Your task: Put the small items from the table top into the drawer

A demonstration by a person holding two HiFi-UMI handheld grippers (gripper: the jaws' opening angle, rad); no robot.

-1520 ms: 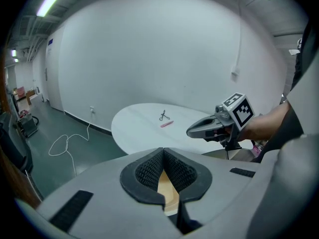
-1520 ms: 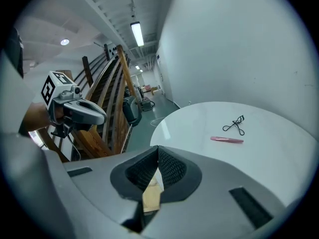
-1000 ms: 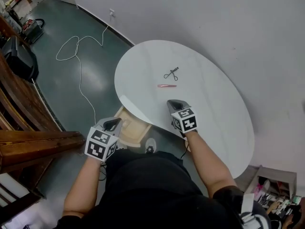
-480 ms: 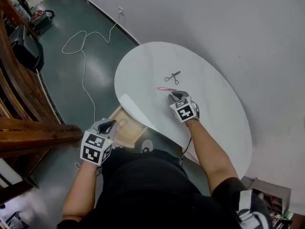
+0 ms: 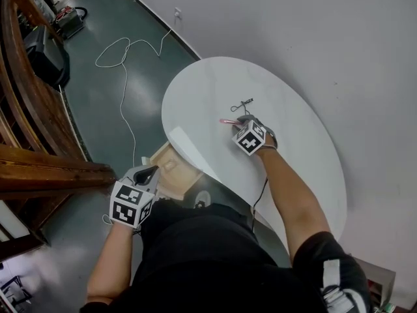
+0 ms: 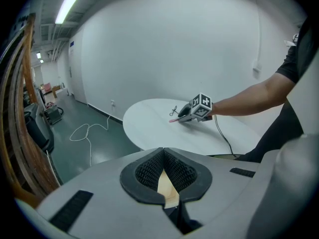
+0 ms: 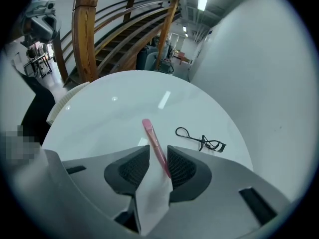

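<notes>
Both jaws of the right gripper (image 7: 158, 154), just opening, straddle the pink stick (image 7: 151, 132) off-centre, so closing may flick it; left gripper (image 6: 163, 156) closed, empty.

Round tabletop (image 5: 208, 90): the slim stick (image 7: 151, 133) lay roughly midway between the edges. The eyelash curler (image 7: 202, 139) lay near it on the wall-side, not touching it.

The right gripper (image 7: 158, 156) was over the tabletop at the stick's near end. Its jaws had just been opening, with the stick's end between them, close along one pad.

The drawer (image 5: 171, 175) stood pulled out below the tabletop's near-left edge. The left gripper (image 5: 153, 170) was just beside the drawer's left side, off the tabletop. A cable (image 5: 124, 51) lay on the floor beyond the far-left edge, and a wooden stair rail (image 5: 26, 129) stood further left.
</notes>
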